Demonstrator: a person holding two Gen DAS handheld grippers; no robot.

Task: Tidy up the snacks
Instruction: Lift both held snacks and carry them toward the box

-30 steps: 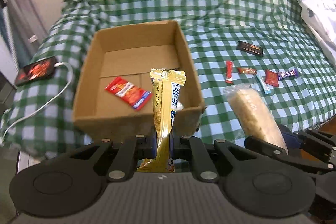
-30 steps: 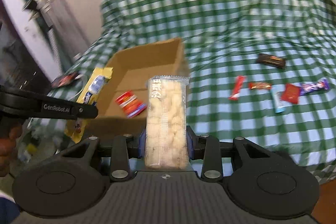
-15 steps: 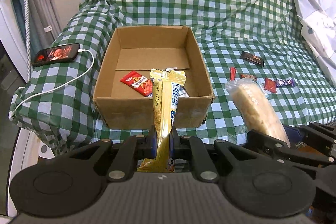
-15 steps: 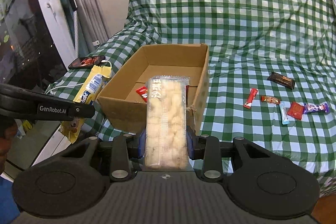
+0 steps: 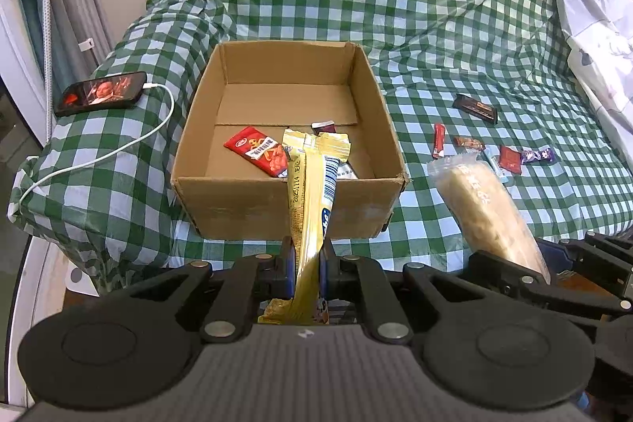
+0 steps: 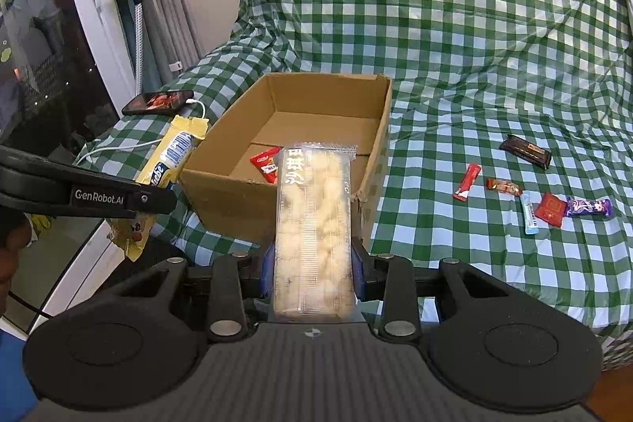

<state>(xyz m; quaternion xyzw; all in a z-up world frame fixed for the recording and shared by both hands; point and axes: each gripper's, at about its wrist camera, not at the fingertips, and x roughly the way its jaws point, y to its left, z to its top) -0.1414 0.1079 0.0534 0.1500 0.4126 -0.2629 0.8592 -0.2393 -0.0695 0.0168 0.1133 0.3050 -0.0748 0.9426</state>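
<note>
A: Surface? Room?
B: Bed under green-and-white checked cloth (image 5: 435, 6), beige wall behind, grey curtain at left. Open brown cardboard box (image 5: 285, 208) near the front edge. Black phone with white cable (image 5: 101, 93) left of the box.

A: Left gripper?
B: Left gripper (image 5: 307, 260) clenched on long yellow foil snack pack (image 5: 312, 192). Long axis running away from the camera, top seal over the box's near wall.

A: Right?
B: Right gripper (image 6: 312, 263) clamped on clear plastic pack of pale puffed snacks (image 6: 314, 224), long axis forward, far end toward the box.

A: Rest?
B: Red flat sachet (image 5: 259, 155) lying on the box floor. Small wrapped candies (image 6: 526, 196) loose on the cloth, right of the box, well apart from it.
</note>
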